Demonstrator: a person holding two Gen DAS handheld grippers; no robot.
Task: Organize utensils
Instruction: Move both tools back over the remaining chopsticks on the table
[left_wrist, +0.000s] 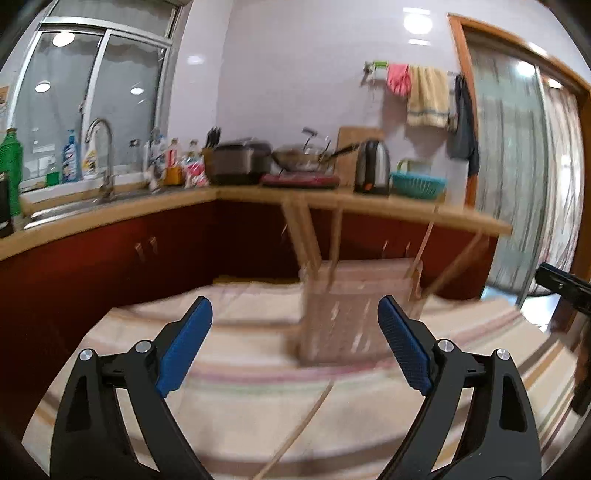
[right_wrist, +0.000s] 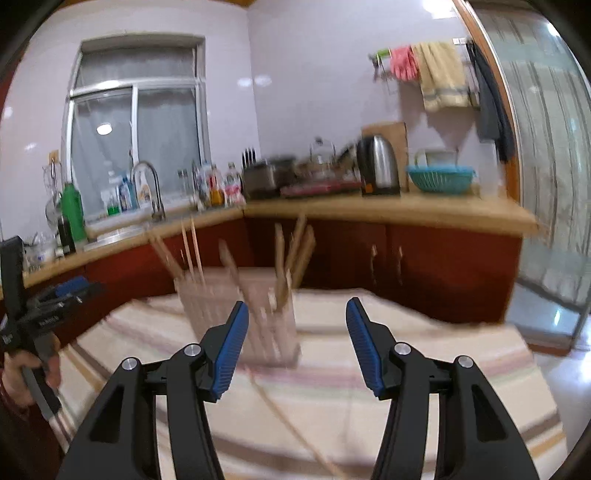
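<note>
The utensil holder (left_wrist: 338, 321) stands on my striped tablecloth (left_wrist: 240, 387), a clear two-part caddy with wooden utensils (right_wrist: 295, 251) leaning out of it (motion blur smears the details, so I cannot tell spoons from chopsticks). One thin chopstick (left_wrist: 299, 432) lies loose on the cloth, just in front of the holder. My left gripper (left_wrist: 295, 321) hangs with its blue pads spread wide and nothing between them, the holder ahead of it. My right gripper (right_wrist: 295, 325) also stands apart and empty, the holder just beyond its left finger. Behind the table runs the kitchen counter (right_wrist: 406, 210) with a kettle (right_wrist: 378, 168).
</note>
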